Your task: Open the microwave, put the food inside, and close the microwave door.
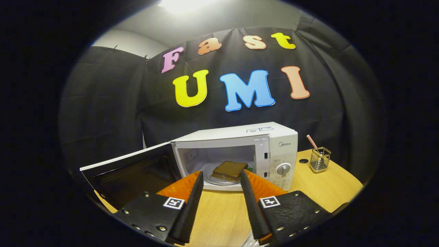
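A white microwave [274,151] stands on the wooden table [325,185] with its door [133,171] swung wide open to the left. Inside, a brown sandwich [229,170] lies on the glass turntable plate [219,180]. My gripper [221,176] is open, its two fingers spread apart with nothing between them but the table. The fingertips [199,176] sit just short of the oven's opening, and the sandwich lies beyond them inside the cavity.
A wire mesh holder [319,159] with a striped straw stands on the table to the right of the microwave. A small dark spot [303,161] marks the tabletop beside it. The control dial [283,169] is on the microwave's right panel.
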Tool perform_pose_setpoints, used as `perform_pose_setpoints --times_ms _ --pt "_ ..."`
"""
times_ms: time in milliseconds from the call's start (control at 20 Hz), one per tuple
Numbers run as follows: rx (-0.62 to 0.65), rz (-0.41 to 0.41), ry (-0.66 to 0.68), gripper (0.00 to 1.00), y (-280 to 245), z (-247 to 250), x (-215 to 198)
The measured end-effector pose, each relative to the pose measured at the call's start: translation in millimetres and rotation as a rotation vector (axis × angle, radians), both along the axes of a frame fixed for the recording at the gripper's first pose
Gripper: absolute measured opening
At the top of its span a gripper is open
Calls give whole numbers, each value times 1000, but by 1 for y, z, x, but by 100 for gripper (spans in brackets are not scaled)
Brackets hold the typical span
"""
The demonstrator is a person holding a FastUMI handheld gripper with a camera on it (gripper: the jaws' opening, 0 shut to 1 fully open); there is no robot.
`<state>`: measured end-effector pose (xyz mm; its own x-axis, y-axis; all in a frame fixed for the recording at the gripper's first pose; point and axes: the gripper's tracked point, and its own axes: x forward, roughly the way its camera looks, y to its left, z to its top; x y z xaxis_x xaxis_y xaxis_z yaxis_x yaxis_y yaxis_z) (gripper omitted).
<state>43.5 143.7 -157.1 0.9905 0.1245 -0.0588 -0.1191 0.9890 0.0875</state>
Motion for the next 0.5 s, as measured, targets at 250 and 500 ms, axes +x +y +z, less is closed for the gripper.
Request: perform_pose_setpoints --times_ms 250,500 --pt "38 104 -48 37 41 24 -50" --pt "40 177 -45 2 75 24 -82"
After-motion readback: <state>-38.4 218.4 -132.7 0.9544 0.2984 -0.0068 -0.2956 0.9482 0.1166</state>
